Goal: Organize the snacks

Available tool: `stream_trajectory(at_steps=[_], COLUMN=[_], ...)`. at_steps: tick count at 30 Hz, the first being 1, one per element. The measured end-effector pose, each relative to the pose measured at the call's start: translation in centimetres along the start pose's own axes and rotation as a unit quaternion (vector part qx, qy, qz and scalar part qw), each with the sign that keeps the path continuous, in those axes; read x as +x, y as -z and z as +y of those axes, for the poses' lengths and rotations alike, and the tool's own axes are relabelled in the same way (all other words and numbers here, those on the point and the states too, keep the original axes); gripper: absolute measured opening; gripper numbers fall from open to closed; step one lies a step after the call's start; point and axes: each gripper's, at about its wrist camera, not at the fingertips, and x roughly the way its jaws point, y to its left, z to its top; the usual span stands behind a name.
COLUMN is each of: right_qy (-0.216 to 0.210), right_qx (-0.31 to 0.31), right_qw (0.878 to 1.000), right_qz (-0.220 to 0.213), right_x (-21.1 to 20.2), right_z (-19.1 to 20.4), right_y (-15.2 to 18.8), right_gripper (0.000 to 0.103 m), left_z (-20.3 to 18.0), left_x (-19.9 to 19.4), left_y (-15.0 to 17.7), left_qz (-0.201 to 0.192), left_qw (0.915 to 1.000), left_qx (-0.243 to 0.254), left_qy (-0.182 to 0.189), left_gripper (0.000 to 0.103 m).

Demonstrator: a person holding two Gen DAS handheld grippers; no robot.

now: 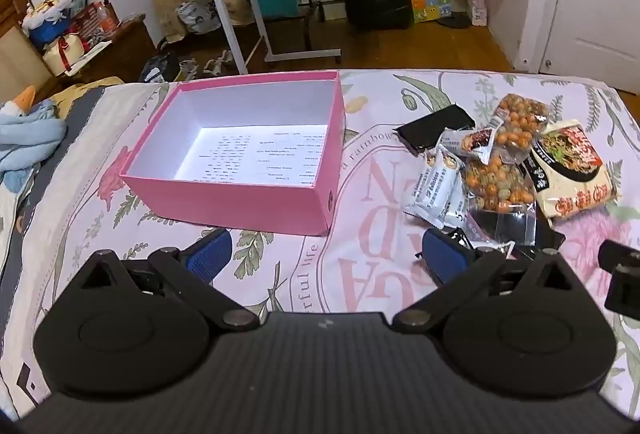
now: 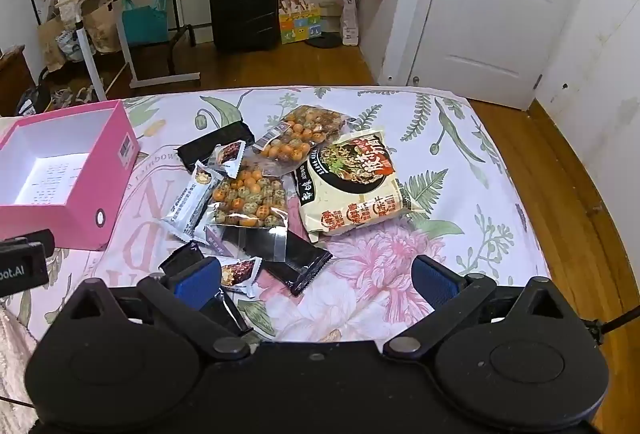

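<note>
spread hand-held gripper (image 2: 316,280), snack pile (image 2: 276,178), pink box (image 2: 108,170)

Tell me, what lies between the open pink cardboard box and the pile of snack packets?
Only bare floral bedsheet separates the pink cardboard box from the snack packets; both wrist views show this.

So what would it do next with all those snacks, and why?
Probably the right gripper eases forward and closes on the small packet beside its left finger. Both grippers are open and hold nothing, the pink box holds no snacks, and the whole pile lies loose on the bedsheet.
</note>
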Motion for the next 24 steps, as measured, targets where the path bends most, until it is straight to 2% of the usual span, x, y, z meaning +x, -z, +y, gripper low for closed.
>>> stream_trajectory(at_steps=[5,6,7,11,24], right_qy=[0.003,0.003,0.004,-0.008,-0.008], right_qx=[0.002,0.003,0.003,0.008,0.009], right_qw=[1.0,1.0,1.0,1.0,1.0], right_qz=[0.002,0.002,0.003,0.01,0.017], right_x=[-0.21,-0.26,-0.31,-0.02,0.44], right_z=[-0.12,-0.1,-0.07,-0.47,-0.49], right_y=[-0.07,-0.08,-0.09,0.44,0.62], right_gripper=[0.102,0.102,0.102,0.102,0.102], left_z=[0.19,-0.04,-0.02,0.0,-0.23], left_x=[-0.21,-0.09,-0.05,-0.02,-0.08], left_y=[-0.12,0.07,0.09,0.11,0.4], left_qz=[-0.009,0.001,0.001,0.001,0.012], left_qw=[0.9998,0.9998,0.9997,0.9996,0.9991], left_qx=[-0.016,0.01,0.013,0.014,0.016], left_qy=[0.004,0.018,0.02,0.023,0.037], left_gripper=[0.103,0.103,0.103,0.103,0.103])
